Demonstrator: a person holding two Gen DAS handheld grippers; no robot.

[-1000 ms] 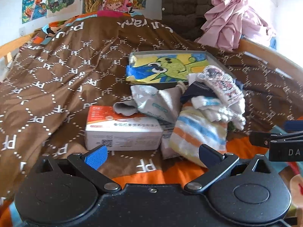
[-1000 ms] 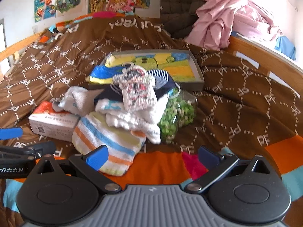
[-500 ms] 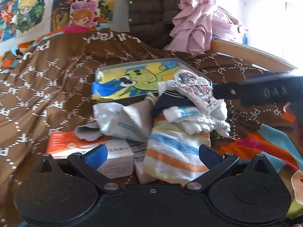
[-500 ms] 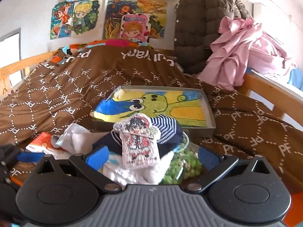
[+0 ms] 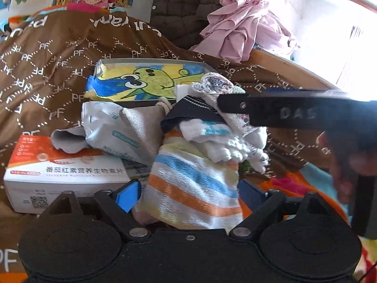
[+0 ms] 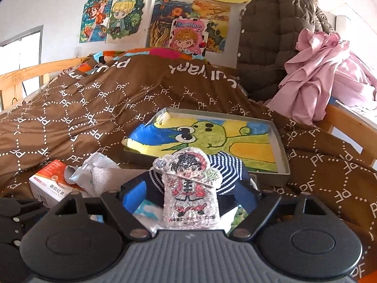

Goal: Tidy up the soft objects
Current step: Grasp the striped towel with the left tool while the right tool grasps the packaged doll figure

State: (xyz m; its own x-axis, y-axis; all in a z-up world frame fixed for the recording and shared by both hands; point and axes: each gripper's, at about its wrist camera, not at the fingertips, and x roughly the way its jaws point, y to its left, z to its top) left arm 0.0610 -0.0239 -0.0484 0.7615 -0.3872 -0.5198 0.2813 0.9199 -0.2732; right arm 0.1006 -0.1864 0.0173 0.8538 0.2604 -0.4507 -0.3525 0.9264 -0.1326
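Note:
A pile of soft things lies on the brown bedspread [image 5: 47, 75]. An orange-and-blue striped towel [image 5: 193, 184] sits at its front, between the fingers of my open left gripper [image 5: 188, 193]. White fluffy cloths [image 5: 223, 141] and a navy striped garment [image 6: 226, 172] lie higher in the pile. A sparkly cartoon-figure pouch [image 6: 190, 188] tops it, standing between the fingers of my open right gripper [image 6: 189, 197]. In the left wrist view the right gripper [image 5: 226, 105] reaches in from the right over the pile. A grey cloth [image 5: 143, 129] lies to the left.
A grey tray [image 6: 280, 146] lined with a dinosaur drawing sits just behind the pile. A white-and-orange carton [image 5: 63, 179] and a crumpled white packet [image 5: 106, 127] lie to the left. Pink clothes [image 6: 318, 75] and a brown quilted jacket [image 6: 271, 47] are heaped at the back right by the wooden bed rail [image 6: 344, 120].
Both grippers have moved forward and closer to the pile. The right one came in over the top, and the pouch now sits between its fingers; the striped towel is between the left fingers.

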